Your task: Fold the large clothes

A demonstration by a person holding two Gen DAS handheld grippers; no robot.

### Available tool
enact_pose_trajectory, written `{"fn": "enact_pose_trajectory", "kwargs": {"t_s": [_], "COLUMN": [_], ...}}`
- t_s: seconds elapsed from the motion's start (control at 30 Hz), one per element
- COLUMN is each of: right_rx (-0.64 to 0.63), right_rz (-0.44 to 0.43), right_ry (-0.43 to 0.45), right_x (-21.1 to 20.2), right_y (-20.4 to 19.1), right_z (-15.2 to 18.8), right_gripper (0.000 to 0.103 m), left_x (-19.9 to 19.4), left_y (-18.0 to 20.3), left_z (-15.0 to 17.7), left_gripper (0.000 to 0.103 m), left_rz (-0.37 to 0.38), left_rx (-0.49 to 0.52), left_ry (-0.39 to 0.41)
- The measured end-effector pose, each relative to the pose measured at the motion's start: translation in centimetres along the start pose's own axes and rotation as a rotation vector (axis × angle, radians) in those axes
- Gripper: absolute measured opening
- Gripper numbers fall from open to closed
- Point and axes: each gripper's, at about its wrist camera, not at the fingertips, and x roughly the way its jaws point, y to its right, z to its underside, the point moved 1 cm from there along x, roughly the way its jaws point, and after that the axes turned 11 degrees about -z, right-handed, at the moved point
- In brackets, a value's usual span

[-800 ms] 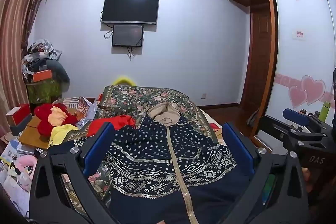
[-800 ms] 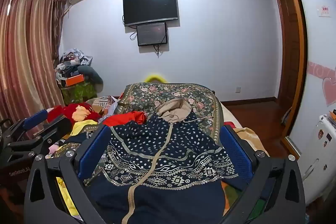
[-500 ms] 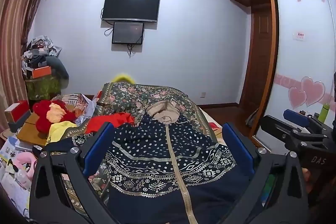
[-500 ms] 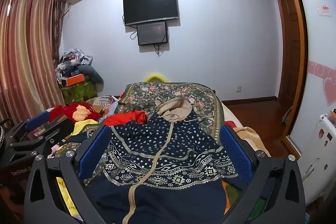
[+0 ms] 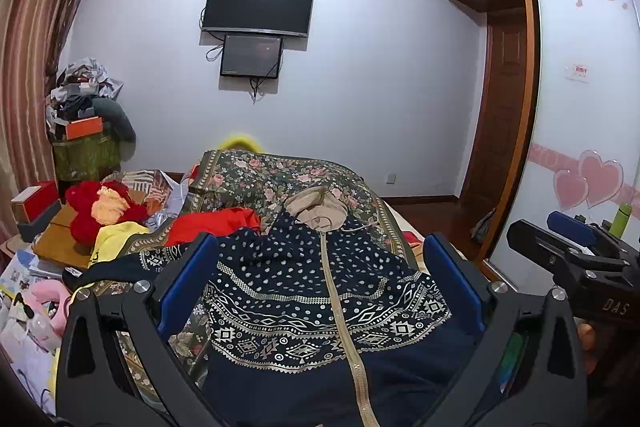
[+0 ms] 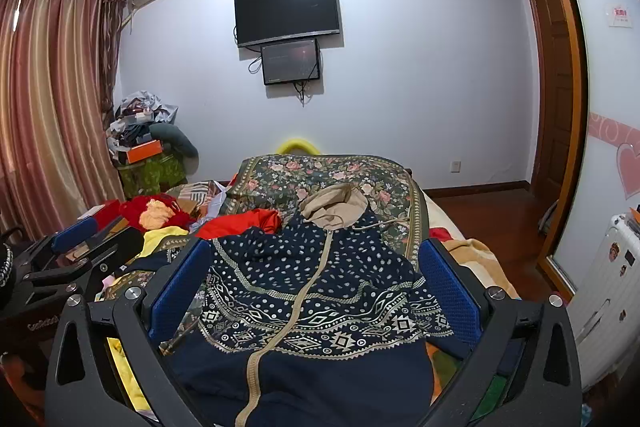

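Note:
A navy patterned zip hoodie [image 5: 320, 287] with a beige hood lies spread on the bed, hood at the far end; it also shows in the right wrist view [image 6: 316, 291]. My left gripper [image 5: 320, 267] is open and empty, held above the hoodie's lower half. My right gripper [image 6: 316, 267] is open and empty above the same part. The right gripper also appears at the right edge of the left wrist view [image 5: 568, 239], and the left gripper at the left edge of the right wrist view [image 6: 76, 239].
A floral green bedspread [image 5: 256, 179] covers the bed. A red garment [image 5: 216, 223] and a yellow one [image 5: 116, 235] lie left of the hoodie. A red plush toy [image 5: 104, 207], boxes and clutter fill the left side. A wardrobe [image 5: 580, 107] stands on the right.
The left wrist view has drifted slightly, so the room has shifted a little in frame. The hoodie and both open grippers stay as they were.

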Motion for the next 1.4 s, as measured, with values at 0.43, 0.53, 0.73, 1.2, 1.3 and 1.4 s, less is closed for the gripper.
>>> {"fn": "enact_pose_trajectory", "kwargs": {"t_s": [0.43, 0.53, 0.73, 1.2, 1.3, 1.4], "right_rx": [0.006, 0.006, 0.007, 0.014, 0.014, 0.016], "right_rz": [-0.002, 0.000, -0.002, -0.001, -0.001, -0.001], "right_ry": [-0.003, -0.003, -0.005, -0.012, -0.013, -0.015], "right_x": [0.1, 0.6, 0.4, 0.3, 0.3, 0.3], "right_y": [0.0, -0.2, 0.1, 0.3, 0.4, 0.4], "right_z": [0.3, 0.7, 0.4, 0.2, 0.2, 0.3], "right_gripper": [0.103, 0.103, 0.103, 0.103, 0.103, 0.103], "left_x": [0.1, 0.1, 0.3, 0.8, 0.9, 1.0], "left_y": [-0.4, -0.5, -0.4, -0.3, -0.4, -0.6], "left_z": [0.1, 0.2, 0.3, 0.6, 0.6, 0.6], "left_gripper": [0.103, 0.103, 0.103, 0.103, 0.103, 0.103], "left_rz": [-0.005, -0.005, -0.002, -0.016, -0.022, -0.020], "left_rx": [-0.008, -0.010, -0.017, -0.019, -0.021, -0.026], "left_ry": [-0.008, -0.008, -0.015, -0.030, -0.035, -0.042]}}
